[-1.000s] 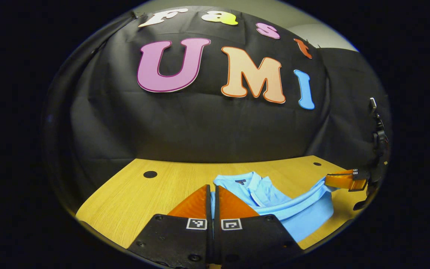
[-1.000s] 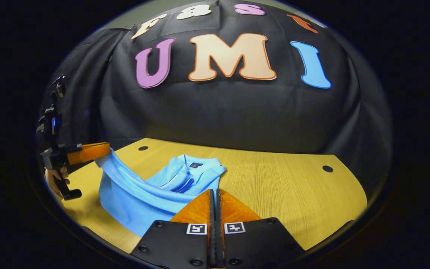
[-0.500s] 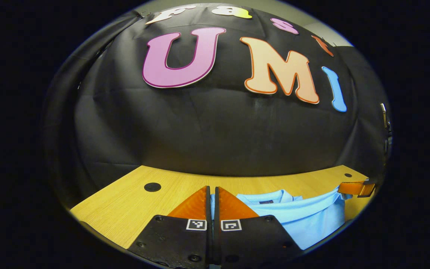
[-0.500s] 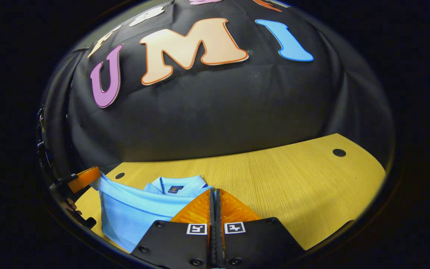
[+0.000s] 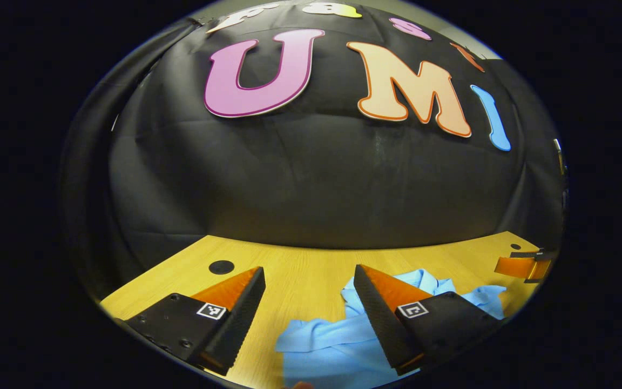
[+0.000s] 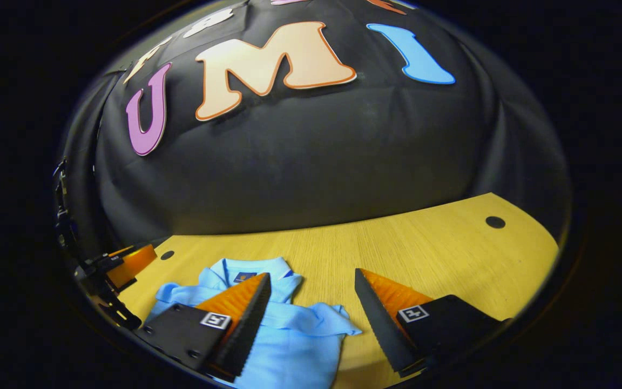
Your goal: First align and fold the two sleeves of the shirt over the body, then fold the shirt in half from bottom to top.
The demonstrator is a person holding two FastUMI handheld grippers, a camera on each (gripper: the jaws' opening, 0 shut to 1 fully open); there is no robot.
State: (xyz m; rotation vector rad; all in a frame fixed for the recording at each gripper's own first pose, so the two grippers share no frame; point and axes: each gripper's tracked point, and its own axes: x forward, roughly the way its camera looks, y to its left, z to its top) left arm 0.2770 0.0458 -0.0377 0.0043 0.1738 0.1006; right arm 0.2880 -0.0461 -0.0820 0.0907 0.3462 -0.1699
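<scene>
Blue shirt (image 6: 295, 337) lies folded on the wooden worktop (image 6: 424, 254), collar (image 6: 246, 270) toward the wall, edges rumpled. Left claw (image 5: 308, 294) and right claw (image 6: 311, 300) hang low over it, each spread wide, gripping nothing.

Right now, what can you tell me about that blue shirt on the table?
The shirt is light blue, of soft cloth, with a collar that has a small dark tag inside. It lies folded over itself on the wooden table, collar toward the far wall, its upper layer a little rumpled at the edges. Both grippers, left and right, hover open above it, holding nothing.
</scene>
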